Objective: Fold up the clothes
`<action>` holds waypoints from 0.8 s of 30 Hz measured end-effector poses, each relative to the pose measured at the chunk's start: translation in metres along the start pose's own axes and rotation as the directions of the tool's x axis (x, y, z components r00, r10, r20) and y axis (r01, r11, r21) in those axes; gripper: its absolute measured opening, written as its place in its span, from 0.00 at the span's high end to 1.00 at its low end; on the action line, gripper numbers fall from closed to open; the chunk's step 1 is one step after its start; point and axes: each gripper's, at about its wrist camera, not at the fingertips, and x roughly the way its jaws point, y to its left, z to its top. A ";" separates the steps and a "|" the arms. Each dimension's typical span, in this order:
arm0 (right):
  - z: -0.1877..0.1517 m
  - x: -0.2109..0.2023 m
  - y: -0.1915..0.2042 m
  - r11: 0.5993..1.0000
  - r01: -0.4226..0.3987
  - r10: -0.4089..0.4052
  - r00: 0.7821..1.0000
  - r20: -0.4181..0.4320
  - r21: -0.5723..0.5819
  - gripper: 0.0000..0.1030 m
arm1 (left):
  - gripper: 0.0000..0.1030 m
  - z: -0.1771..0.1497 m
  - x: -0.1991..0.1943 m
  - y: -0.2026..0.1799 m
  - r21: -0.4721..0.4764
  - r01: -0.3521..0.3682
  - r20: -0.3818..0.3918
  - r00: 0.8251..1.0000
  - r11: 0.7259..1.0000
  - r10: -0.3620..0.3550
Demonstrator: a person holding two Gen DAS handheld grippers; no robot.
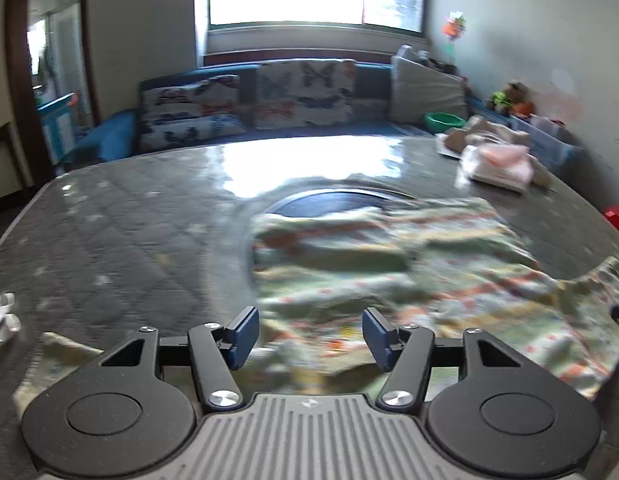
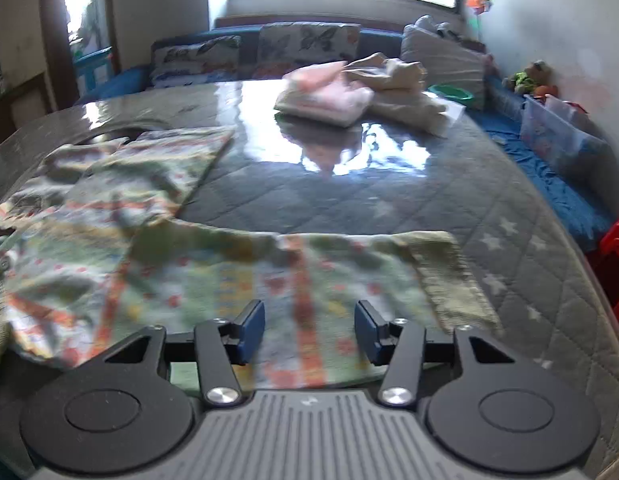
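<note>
A small patterned garment (image 1: 409,280), green with orange and yellow prints, lies spread and rumpled on the glossy quilted table (image 1: 121,224). My left gripper (image 1: 310,334) hovers open over the garment's near edge, its blue pads apart with only loose cloth beneath. In the right wrist view the same garment (image 2: 213,276) stretches from the left to a ribbed cuff (image 2: 457,280) on the right. My right gripper (image 2: 310,330) stands open above the cloth near that cuffed end, holding nothing.
A stack of folded pink and cream clothes (image 2: 349,92) sits at the far side of the table (image 2: 449,200). Behind it is a blue sofa with butterfly cushions (image 1: 305,92), a green bowl (image 1: 445,120), a clear storage bin (image 2: 557,128) and a red stool (image 2: 613,256) at right.
</note>
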 end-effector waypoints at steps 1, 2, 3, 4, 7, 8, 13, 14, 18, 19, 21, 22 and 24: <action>0.000 -0.001 -0.004 1.000 0.015 -0.015 1.000 0.001 0.008 0.51 | 0.40 -0.001 0.001 -0.006 0.009 0.010 -0.004 1.000 1.000 -0.010; 0.000 -0.002 -0.008 0.999 0.029 -0.029 1.000 0.001 0.015 0.51 | 0.39 -0.002 0.003 -0.013 0.017 0.021 -0.009 1.000 1.000 -0.020; -0.001 -0.004 -0.012 0.999 0.040 -0.041 0.999 0.005 0.025 0.51 | 0.39 -0.003 0.004 -0.019 0.026 0.031 -0.013 0.999 0.999 -0.031; -0.002 -0.007 -0.017 0.998 0.054 -0.055 0.998 0.010 0.035 0.51 | 0.39 -0.004 0.005 -0.025 0.035 0.041 -0.018 0.999 0.999 -0.041; -0.007 -0.011 -0.030 0.991 0.112 -0.113 0.993 0.013 0.069 0.51 | 0.39 -0.005 0.009 -0.037 0.053 0.066 -0.031 0.997 0.996 -0.064; -0.008 -0.011 -0.034 0.989 0.125 -0.126 0.992 0.011 0.079 0.51 | 0.38 -0.005 0.009 -0.041 0.061 0.071 -0.034 0.997 0.996 -0.069; -0.015 -0.016 -0.055 0.969 0.186 -0.190 0.982 0.014 0.163 0.51 | 0.34 -0.006 0.012 -0.060 0.106 0.096 -0.042 0.995 0.990 -0.092; -0.015 -0.017 -0.058 0.964 0.192 -0.198 0.980 0.015 0.182 0.52 | 0.34 -0.006 0.013 -0.064 0.114 0.101 -0.042 0.994 0.988 -0.096; -0.018 -0.013 -0.068 0.949 0.202 -0.208 0.978 -0.002 0.240 0.54 | 0.32 -0.005 0.016 -0.076 0.137 0.114 -0.048 0.993 0.984 -0.109; -0.018 -0.013 -0.068 0.948 0.198 -0.204 0.979 -0.002 0.248 0.55 | 0.31 -0.005 0.017 -0.078 0.140 0.117 -0.051 0.993 0.983 -0.111; -0.018 -0.012 -0.067 0.947 0.194 -0.201 0.980 0.000 0.255 0.55 | 0.30 -0.005 0.018 -0.081 0.144 0.120 -0.055 0.992 0.982 -0.113; -0.017 -0.012 -0.066 0.947 0.192 -0.199 0.980 0.001 0.257 0.56 | 0.30 -0.005 0.019 -0.082 0.147 0.121 -0.056 0.992 0.982 -0.113; -0.017 -0.011 -0.064 0.947 0.188 -0.196 0.981 0.002 0.261 0.59 | 0.29 -0.005 0.020 -0.084 0.148 0.121 -0.058 0.992 0.982 -0.113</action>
